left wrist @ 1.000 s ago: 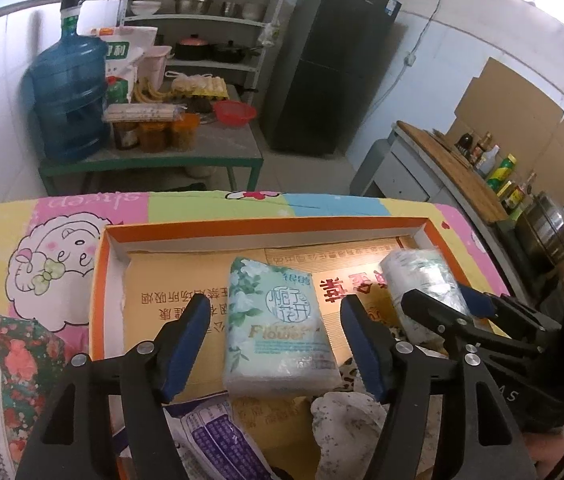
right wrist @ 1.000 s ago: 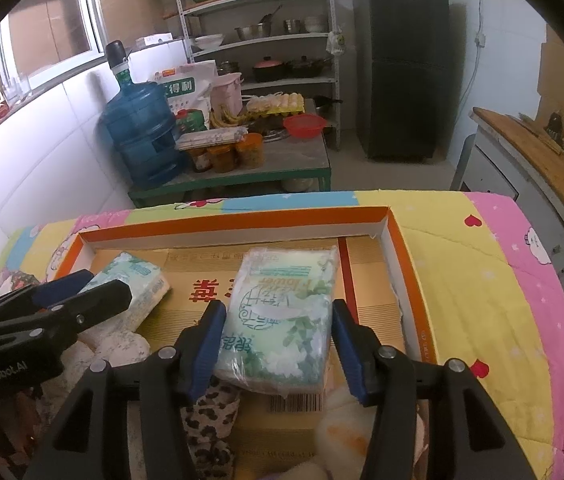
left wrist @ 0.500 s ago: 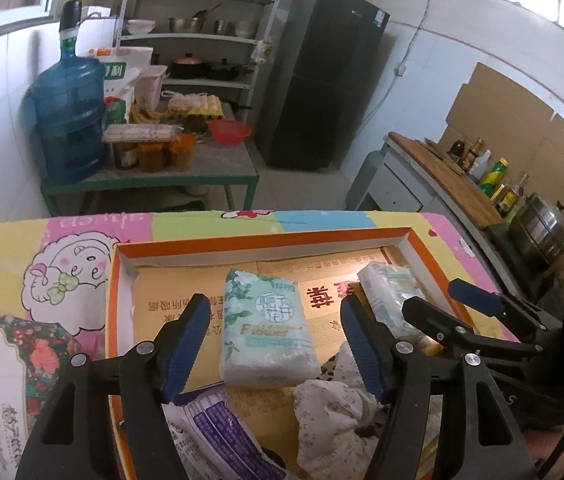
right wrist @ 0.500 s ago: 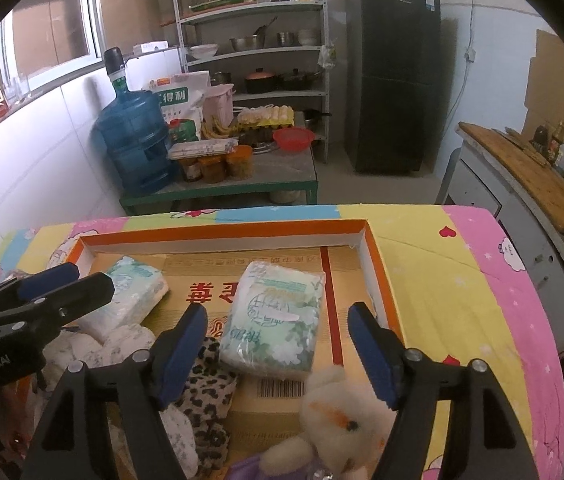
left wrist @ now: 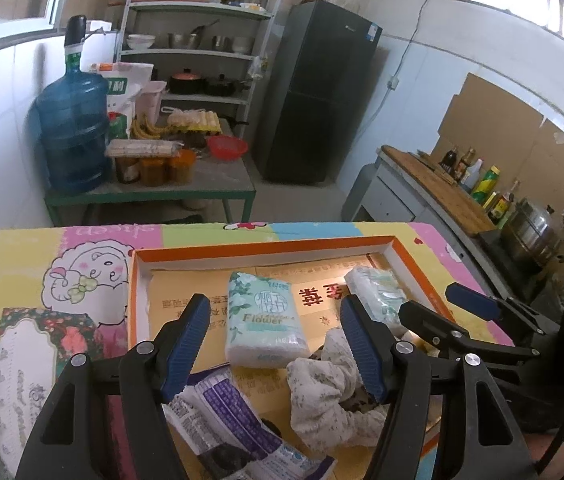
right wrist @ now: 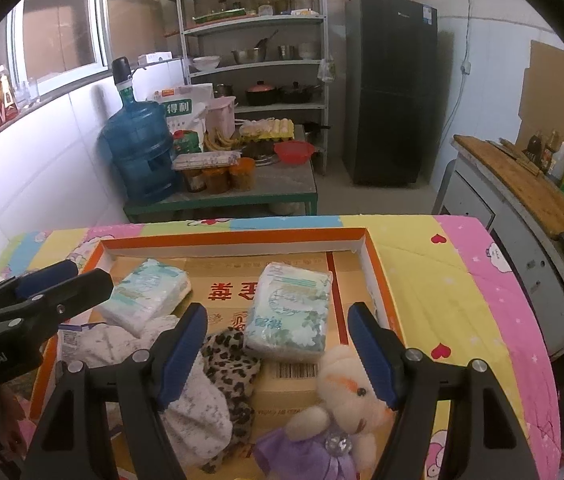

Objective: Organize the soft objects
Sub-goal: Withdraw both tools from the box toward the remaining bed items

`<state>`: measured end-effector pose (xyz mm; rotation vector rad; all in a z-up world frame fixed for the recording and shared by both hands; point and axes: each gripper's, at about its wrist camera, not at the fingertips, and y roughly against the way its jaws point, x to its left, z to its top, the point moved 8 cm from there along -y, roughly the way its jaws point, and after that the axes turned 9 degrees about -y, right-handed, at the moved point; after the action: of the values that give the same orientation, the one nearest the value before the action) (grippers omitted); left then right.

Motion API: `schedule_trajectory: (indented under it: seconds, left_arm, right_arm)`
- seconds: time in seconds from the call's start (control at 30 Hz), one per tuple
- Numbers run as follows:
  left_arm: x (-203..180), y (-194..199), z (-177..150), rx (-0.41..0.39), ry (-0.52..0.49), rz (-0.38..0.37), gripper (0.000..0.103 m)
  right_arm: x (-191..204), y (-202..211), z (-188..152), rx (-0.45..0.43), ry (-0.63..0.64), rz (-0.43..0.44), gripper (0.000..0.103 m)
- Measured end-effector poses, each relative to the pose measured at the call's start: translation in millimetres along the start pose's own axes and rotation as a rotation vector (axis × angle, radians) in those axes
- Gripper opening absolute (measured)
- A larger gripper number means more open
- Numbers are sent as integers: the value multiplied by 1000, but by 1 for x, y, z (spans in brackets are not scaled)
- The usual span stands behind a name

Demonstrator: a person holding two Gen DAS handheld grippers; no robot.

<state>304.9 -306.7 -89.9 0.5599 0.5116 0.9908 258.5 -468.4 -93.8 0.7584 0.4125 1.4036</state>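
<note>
An orange-rimmed cardboard tray (left wrist: 266, 246) (right wrist: 234, 236) lies on the cartoon quilt. In it lie two tissue packs: a "Flower" pack (left wrist: 264, 320) (right wrist: 146, 296) on the left and a green-leaf pack (right wrist: 288, 312) (left wrist: 376, 292) on the right. A pale floral cloth (left wrist: 330, 396) (right wrist: 198, 408), a leopard cloth (right wrist: 230, 360), a purple-printed packet (left wrist: 238, 420) and a plush bear in a purple dress (right wrist: 342, 400) lie nearer. My left gripper (left wrist: 278, 348) is open and empty above the Flower pack. My right gripper (right wrist: 278, 356) is open and empty above the green-leaf pack.
A floral cushion (left wrist: 30, 360) lies on the quilt left of the tray. Beyond the bed stand a green table (right wrist: 222, 196) with a water jug (right wrist: 138, 152), a shelf rack and a dark fridge (right wrist: 390, 88). A counter with bottles (right wrist: 522, 184) runs on the right.
Both grippers have pulled back and up from the tissue packs. The right gripper let go of the green-leaf pack and opened wider. More cloths and the plush bear have come into view.
</note>
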Motion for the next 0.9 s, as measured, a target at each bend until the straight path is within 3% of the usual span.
schedule_trajectory:
  seconds: [0.9]
  left_arm:
    - [6, 85, -5, -140, -34, 12, 69]
  right_arm:
    - [40, 66, -12, -89, 25, 26, 73]
